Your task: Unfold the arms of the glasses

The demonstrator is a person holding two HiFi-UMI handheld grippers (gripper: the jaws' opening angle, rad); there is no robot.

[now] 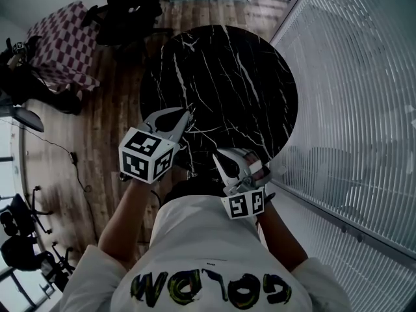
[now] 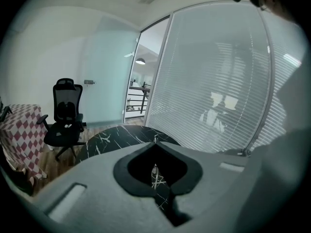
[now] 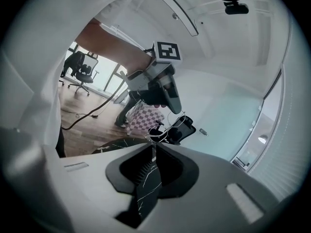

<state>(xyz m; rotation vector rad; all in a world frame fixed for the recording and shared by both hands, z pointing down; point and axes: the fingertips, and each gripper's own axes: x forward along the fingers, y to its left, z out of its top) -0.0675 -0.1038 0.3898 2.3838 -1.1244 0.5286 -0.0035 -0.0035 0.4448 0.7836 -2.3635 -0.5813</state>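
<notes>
Thin wire-framed glasses (image 3: pixel 158 136) hang in the air between my two grippers, seen clearly only in the right gripper view. My right gripper (image 3: pixel 152 142) is shut on one end of the wire frame at its fingertips. My left gripper (image 3: pixel 174 106) reaches in from above and is shut on the other end. In the head view both grippers hover over the near edge of the round black marble table (image 1: pixel 227 77), the left gripper (image 1: pixel 189 114) at the left and the right gripper (image 1: pixel 216 155) closer to my body. In the left gripper view, that gripper's (image 2: pixel 155 140) jaws meet.
A glass wall with slatted blinds (image 1: pixel 351 109) runs along the right of the table. A table under a chequered cloth (image 1: pixel 62 41) and a black office chair (image 2: pixel 65 120) stand at the far left. A cable (image 1: pixel 71 155) lies on the wooden floor.
</notes>
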